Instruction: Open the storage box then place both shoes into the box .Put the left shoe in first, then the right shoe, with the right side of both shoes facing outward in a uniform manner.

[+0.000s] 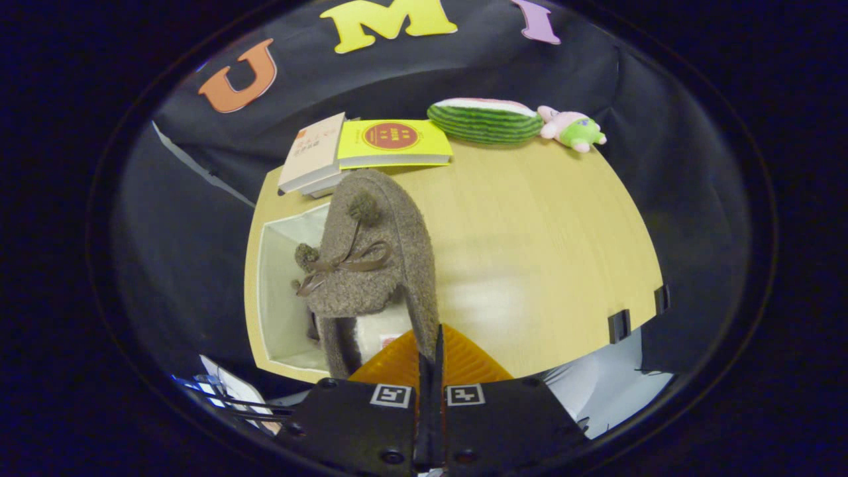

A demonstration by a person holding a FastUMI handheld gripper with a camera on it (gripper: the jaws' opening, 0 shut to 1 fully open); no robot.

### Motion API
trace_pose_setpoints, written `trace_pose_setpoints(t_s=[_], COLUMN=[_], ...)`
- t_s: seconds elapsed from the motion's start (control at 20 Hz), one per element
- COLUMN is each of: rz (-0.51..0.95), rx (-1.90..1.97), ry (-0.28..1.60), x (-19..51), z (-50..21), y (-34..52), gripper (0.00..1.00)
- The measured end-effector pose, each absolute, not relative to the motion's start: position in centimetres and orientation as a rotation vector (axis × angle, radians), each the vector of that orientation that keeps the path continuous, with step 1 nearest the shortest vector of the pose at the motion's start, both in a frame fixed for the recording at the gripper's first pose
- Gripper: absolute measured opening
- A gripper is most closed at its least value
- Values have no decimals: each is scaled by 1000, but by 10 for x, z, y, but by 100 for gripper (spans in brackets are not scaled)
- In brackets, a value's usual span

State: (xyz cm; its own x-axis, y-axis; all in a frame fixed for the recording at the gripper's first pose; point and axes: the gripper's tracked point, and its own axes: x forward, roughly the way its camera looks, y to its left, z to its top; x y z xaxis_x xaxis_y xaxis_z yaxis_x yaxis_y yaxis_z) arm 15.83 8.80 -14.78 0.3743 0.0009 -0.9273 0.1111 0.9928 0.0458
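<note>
Your storage box (281, 291) already stands open at ten o'clock from the fingers, and your gripper (429, 371), pressed together on the heel wall of a fuzzy brown shoe (371, 265), hangs it toe-forward over the box mouth, not yet set inside.

Staged recording booth, not a real home. Black cloth (669, 172) walls off a small wooden worktop (543, 252) on all sides. Props along the far edge: two books (371, 149), watermelon plush (487, 121), small pink-green toy (573, 129). Tongs (429, 361) closed on a slipper (371, 265) over an open box (278, 291).
</note>
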Motion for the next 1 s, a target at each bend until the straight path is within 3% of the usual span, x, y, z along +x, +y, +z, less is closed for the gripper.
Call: trace_pose_setpoints(t_s=[0.35, 0.75, 0.95, 1.0], rz=[-2, -10, 48, 70], rx=[148, 150, 179, 158], ry=[1162, 1114, 993, 965], x=[167, 188, 206, 210], z=[-161, -195, -182, -177], y=[164, 184, 193, 196], gripper=[6, 6, 20, 40])
